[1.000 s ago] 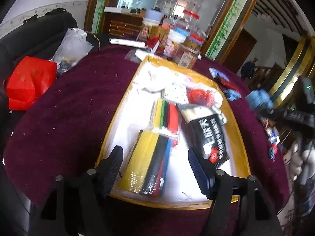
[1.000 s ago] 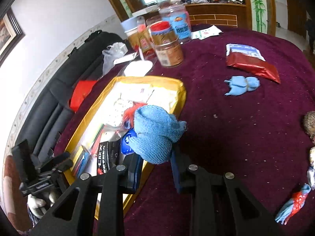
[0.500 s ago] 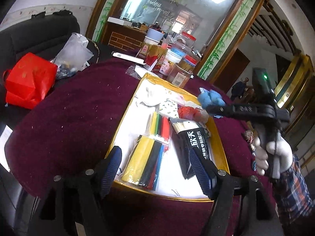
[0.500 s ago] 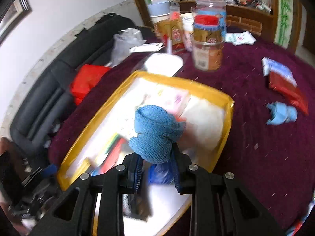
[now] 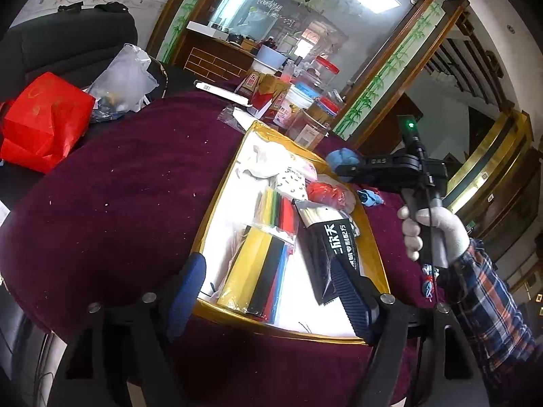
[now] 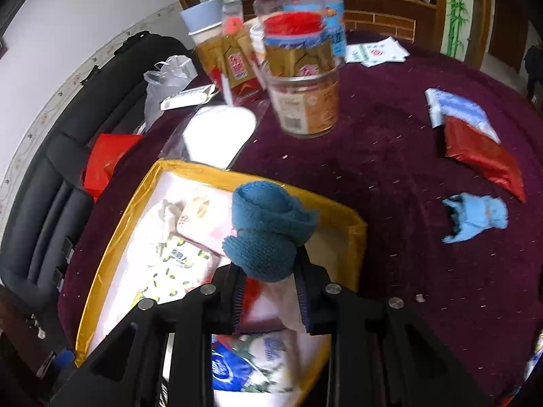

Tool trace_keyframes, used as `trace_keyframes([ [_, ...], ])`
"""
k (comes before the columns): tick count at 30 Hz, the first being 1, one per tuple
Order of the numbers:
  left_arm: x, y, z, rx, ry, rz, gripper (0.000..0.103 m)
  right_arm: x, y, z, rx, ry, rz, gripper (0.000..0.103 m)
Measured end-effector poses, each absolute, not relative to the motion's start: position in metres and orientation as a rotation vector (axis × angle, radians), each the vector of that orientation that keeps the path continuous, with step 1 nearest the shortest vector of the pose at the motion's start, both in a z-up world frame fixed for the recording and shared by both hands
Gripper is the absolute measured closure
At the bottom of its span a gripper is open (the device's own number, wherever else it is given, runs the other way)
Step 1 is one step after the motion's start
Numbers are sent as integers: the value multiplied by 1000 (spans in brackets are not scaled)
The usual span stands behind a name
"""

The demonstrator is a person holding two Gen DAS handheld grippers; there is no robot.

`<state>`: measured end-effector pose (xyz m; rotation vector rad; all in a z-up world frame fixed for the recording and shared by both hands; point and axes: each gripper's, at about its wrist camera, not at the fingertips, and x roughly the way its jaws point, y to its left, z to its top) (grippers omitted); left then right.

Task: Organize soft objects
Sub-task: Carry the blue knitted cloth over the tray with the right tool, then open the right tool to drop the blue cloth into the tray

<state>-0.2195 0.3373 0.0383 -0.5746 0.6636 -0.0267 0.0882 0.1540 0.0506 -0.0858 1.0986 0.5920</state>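
Maroon cloth covers the bench (image 6: 390, 156), where the right gripper (image 6: 269, 291), clamped on a blue knitted bundle (image 6: 268, 230), hovers over the far end of the yellow tray (image 6: 353, 227); released here, it could roll onto the cloth, while the left gripper (image 5: 268, 291) waits apart

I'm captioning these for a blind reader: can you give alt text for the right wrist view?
The right gripper holds a rolled blue knitted sock over the far end of a yellow-rimmed tray of packets. Beyond, on the maroon tablecloth, stand jars; a light blue sock lies right.
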Motion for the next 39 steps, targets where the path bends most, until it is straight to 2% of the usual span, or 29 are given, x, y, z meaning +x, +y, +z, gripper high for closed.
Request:
trace_keyframes([
  [8,-222,337,39,-582,656,-34,22,94,155,19,36,1234,590,78],
  [14,-222,338,38,-591,662,-47,22,86,136,19,71,1272,551,78],
  [18,-220,339,36,-611,668,-57,22,81,146,23,22,1249,576,75],
  [20,-219,337,36,-608,670,-54,22,80,150,27,20,1220,602,66],
  [22,-220,332,38,-598,674,-63,22,75,147,36,17,1167,605,48],
  [26,-225,328,46,-567,666,-48,20,66,132,56,57,1106,630,43],
  [30,-226,324,51,-556,663,-32,15,50,104,75,45,1022,620,30],
  [39,-211,268,67,-427,686,-81,14,7,23,68,-62,901,507,29],
])
